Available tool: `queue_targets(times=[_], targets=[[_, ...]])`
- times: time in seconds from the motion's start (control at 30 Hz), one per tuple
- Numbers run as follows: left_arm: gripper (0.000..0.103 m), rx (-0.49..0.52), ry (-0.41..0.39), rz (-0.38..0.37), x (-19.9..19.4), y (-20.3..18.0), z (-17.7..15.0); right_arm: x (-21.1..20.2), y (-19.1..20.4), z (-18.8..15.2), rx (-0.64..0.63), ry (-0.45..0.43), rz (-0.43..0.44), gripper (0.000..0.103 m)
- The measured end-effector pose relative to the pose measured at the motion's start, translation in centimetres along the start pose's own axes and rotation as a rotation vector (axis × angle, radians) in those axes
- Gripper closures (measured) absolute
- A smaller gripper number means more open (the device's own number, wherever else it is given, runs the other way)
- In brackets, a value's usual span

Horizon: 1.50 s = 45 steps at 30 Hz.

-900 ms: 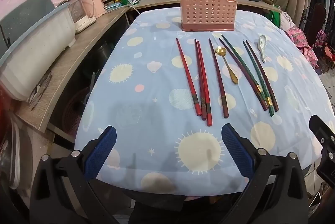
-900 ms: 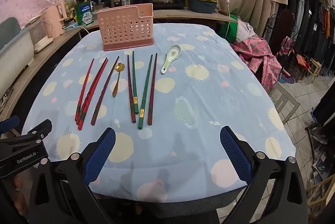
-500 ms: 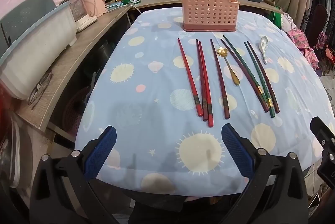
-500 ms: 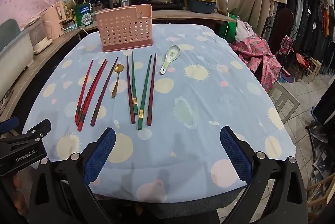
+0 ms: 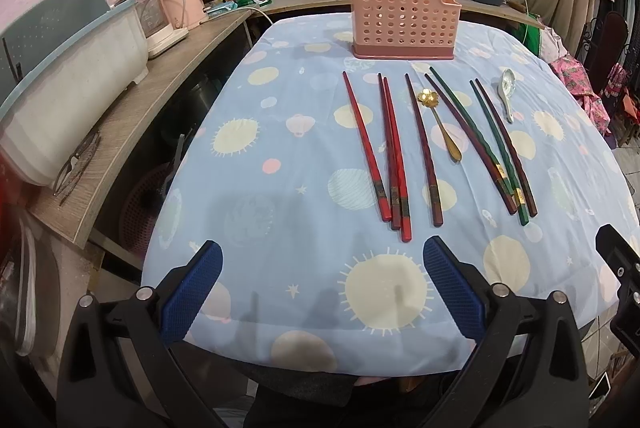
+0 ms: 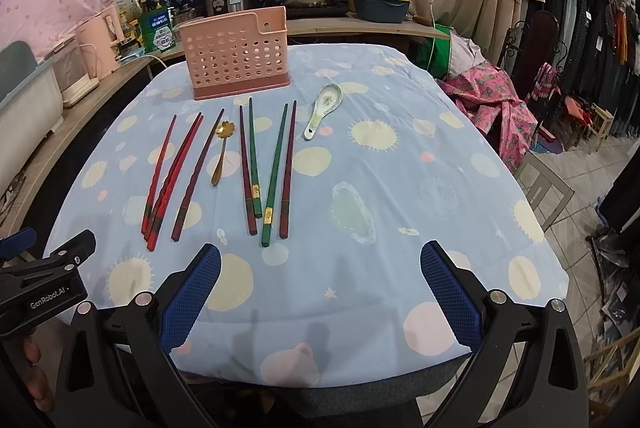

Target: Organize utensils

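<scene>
Both grippers (image 5: 322,288) (image 6: 320,288) wide open, apparently empty.

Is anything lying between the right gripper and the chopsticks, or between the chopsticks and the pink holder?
Nothing visible. The right gripper is open over bare tablecloth short of the chopsticks. Between their far tips and the pink perforated holder lies only a strip of cloth. The gold spoon and ceramic spoon lie among and beside them, not across.

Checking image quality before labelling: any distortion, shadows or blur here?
Left wrist view: fisheye bends the wooden counter; chopsticks sharp; soft shadows near the open left gripper. Right wrist view: black corner vignetting, pink holder crisp, no glare.
</scene>
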<state>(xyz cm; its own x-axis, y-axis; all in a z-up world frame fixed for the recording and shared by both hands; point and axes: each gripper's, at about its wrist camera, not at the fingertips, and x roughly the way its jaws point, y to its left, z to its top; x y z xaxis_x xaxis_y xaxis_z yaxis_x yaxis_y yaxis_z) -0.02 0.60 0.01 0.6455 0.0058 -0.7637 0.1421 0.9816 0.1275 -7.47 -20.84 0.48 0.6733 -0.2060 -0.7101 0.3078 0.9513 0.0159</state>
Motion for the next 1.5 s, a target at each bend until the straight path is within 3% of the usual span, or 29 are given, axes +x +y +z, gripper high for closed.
queue_targets(times=[1.5], targets=[[0.007, -0.006, 0.005, 0.001, 0.21, -0.42, -0.4, 0.28, 0.43, -0.41, 0.007, 0.005, 0.013, 0.007]])
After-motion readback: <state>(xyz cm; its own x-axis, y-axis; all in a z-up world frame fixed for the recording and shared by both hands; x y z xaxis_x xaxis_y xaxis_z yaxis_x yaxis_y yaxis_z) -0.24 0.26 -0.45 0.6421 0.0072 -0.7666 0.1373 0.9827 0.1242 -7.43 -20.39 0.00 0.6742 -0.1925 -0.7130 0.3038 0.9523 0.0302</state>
